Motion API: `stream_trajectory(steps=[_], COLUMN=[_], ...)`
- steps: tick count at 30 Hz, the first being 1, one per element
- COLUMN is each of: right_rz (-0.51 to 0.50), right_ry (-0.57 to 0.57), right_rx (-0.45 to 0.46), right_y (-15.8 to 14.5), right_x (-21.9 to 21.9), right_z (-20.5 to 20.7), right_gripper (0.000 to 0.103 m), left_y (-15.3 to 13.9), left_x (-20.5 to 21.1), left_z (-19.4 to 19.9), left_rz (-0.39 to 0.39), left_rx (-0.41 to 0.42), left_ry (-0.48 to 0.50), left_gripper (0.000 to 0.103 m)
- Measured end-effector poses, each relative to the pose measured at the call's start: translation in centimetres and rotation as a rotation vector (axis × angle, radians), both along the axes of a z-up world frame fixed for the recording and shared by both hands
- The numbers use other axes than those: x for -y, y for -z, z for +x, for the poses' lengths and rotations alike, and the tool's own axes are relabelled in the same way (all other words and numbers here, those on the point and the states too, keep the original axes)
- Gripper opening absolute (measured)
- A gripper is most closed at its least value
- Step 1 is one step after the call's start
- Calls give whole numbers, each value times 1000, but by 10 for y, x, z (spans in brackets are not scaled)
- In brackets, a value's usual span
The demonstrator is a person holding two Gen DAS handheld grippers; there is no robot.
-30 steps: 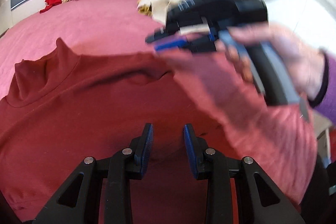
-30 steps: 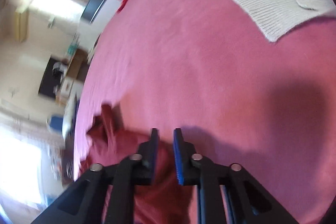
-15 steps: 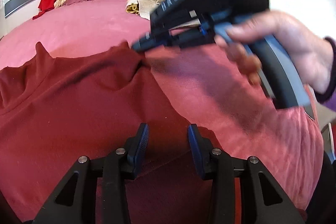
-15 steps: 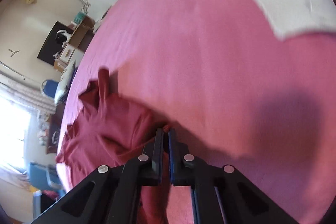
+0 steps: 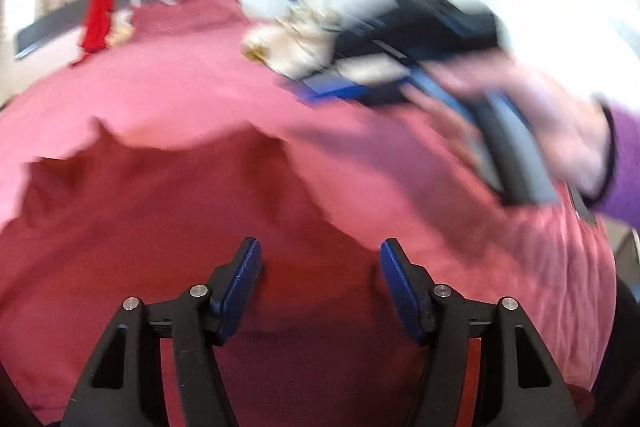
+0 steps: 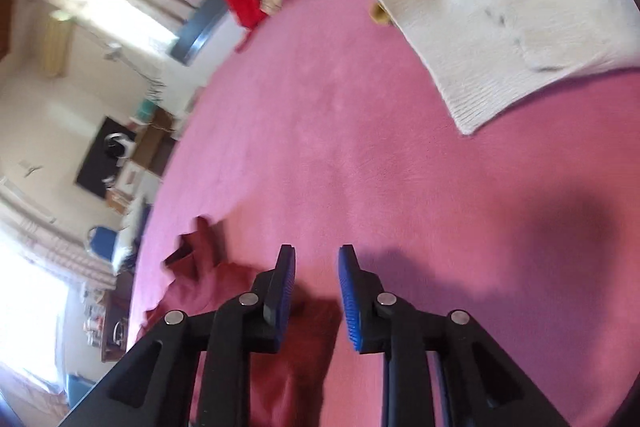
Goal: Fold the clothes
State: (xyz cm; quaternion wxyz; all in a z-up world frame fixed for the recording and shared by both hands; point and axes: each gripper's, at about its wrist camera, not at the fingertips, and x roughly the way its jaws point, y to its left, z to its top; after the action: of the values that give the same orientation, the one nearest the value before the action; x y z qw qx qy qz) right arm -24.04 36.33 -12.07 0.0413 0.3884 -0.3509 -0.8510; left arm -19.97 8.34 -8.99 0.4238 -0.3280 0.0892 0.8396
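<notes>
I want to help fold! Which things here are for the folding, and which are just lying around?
For folding: dark red turtleneck top; left gripper; right gripper, both open.

Just lying about: cream knitted sweater; bright red cloth by the headboard; pink pillow.

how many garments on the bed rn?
3. Dark red top under the open left gripper; cream knit sweater far right; bright red garment by the headboard. Blurry frames, more may be hidden.
</notes>
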Motion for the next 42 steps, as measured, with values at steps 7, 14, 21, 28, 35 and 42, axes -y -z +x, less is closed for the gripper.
stream_trajectory(steps=[7,14,21,28,35,42], right_rz=[316,219,117,-296,-573,-512], right_ry=[-294,-39,-210,1,340,526], right_rx=[37,40,68,101,-118,-130], right_y=[11,-9,-10,55,84,77], right_x=[61,11,41,53,42,19], right_z=[2,8,107,118,134,171], right_gripper=[23,26,28,29,24,14], left_y=[23,27,7,8,26,25], left_x=[101,148,166,199,224,214], left_z=[-69,-69,-47,-70,-83,-69], left_rz=[-169,-132,-3,84,150,60], left_rx=[40,64,26,85,159,105], left_ry=[-317,-351,-365,-536,-652,-639], left_gripper=[64,64,64,64,64,64])
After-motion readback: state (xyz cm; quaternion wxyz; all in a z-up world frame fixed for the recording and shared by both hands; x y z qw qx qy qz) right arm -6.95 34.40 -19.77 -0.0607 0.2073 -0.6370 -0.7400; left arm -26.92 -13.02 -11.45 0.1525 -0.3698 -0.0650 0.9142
